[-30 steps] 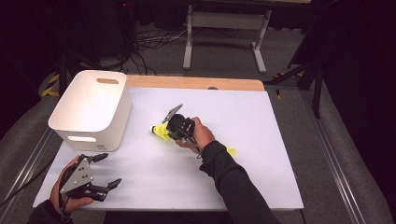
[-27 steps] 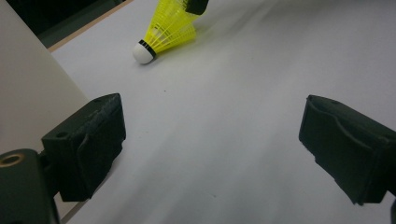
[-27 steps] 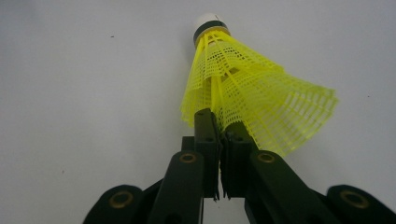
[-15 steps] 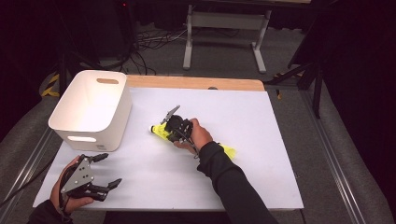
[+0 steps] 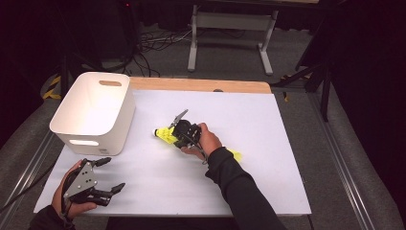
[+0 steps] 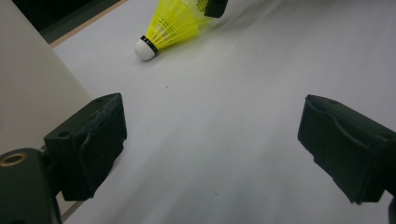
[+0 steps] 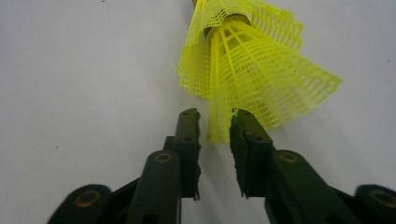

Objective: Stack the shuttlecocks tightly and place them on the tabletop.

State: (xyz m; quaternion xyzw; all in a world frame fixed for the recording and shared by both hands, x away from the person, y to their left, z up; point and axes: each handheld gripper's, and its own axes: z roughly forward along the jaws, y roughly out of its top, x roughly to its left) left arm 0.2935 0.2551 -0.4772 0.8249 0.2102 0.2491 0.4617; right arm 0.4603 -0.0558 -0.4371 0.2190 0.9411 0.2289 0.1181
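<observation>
A yellow mesh shuttlecock (image 5: 165,134) (image 6: 173,23) (image 7: 252,70) with a white cork tip lies on its side on the white table top (image 5: 268,143), near the middle. My right gripper (image 5: 175,137) (image 7: 215,116) is at its skirt. The jaws have just been opening and now stand a narrow gap apart, with the skirt's edge loose between them. My left gripper (image 5: 111,175) (image 6: 210,135) rests wide open at the front left of the table, holding nothing.
A white bin (image 5: 91,103) (image 6: 28,79) with handle slots stands at the left, close beside my left gripper. A second yellow piece (image 5: 234,155) lies behind the right forearm. A wooden strip (image 5: 201,85) runs along the table's far edge.
</observation>
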